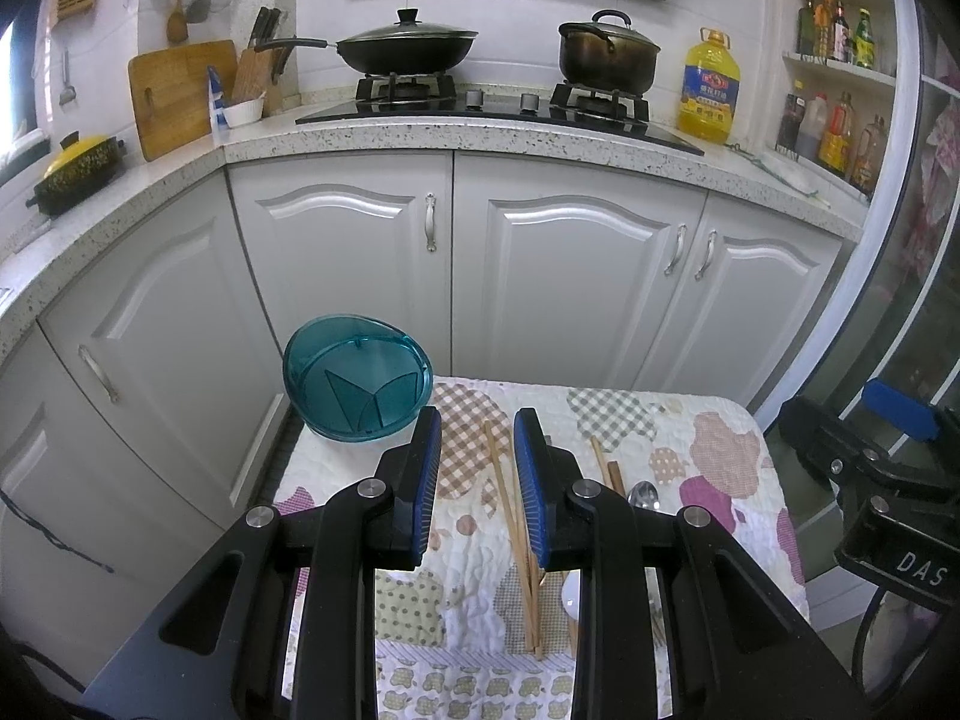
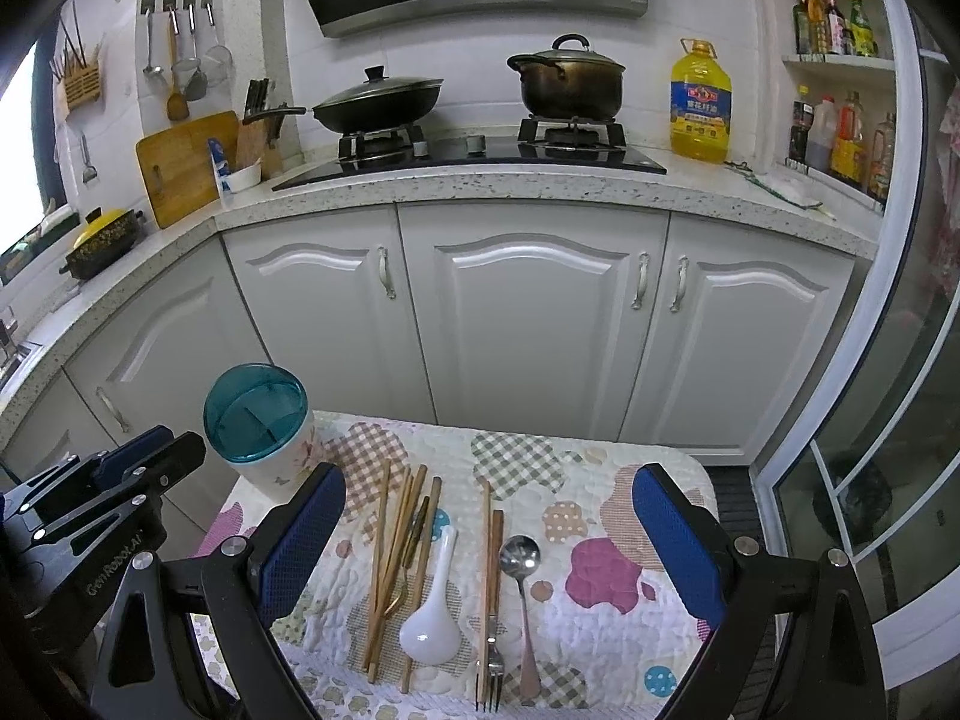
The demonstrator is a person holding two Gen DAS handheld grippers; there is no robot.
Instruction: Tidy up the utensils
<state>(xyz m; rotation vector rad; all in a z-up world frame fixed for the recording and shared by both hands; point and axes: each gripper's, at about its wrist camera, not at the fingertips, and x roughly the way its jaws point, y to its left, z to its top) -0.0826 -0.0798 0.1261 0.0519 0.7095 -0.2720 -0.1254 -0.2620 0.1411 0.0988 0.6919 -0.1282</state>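
Nothing looks sorted yet. The chopsticks (image 2: pixel 390 564), white spoon (image 2: pixel 429 624), fork (image 2: pixel 489 669) and metal spoon (image 2: pixel 521 558) all lie on the quilted table (image 2: pixel 612 468) at lower centre. The teal-lidded holder (image 2: pixel 258 420) waits at mid-left. Both the left gripper (image 1: pixel 477 480) and the right gripper (image 2: pixel 489 540) hang spread apart and empty.

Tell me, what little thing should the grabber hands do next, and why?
Probably lower the left gripper onto the chopsticks lying between its open fingers. Both grippers are empty, every utensil lies on the patterned cloth, and the teal-lidded holder stands at the cloth's far left corner, nearest that gripper. The lid looks closed, so it may need opening first.
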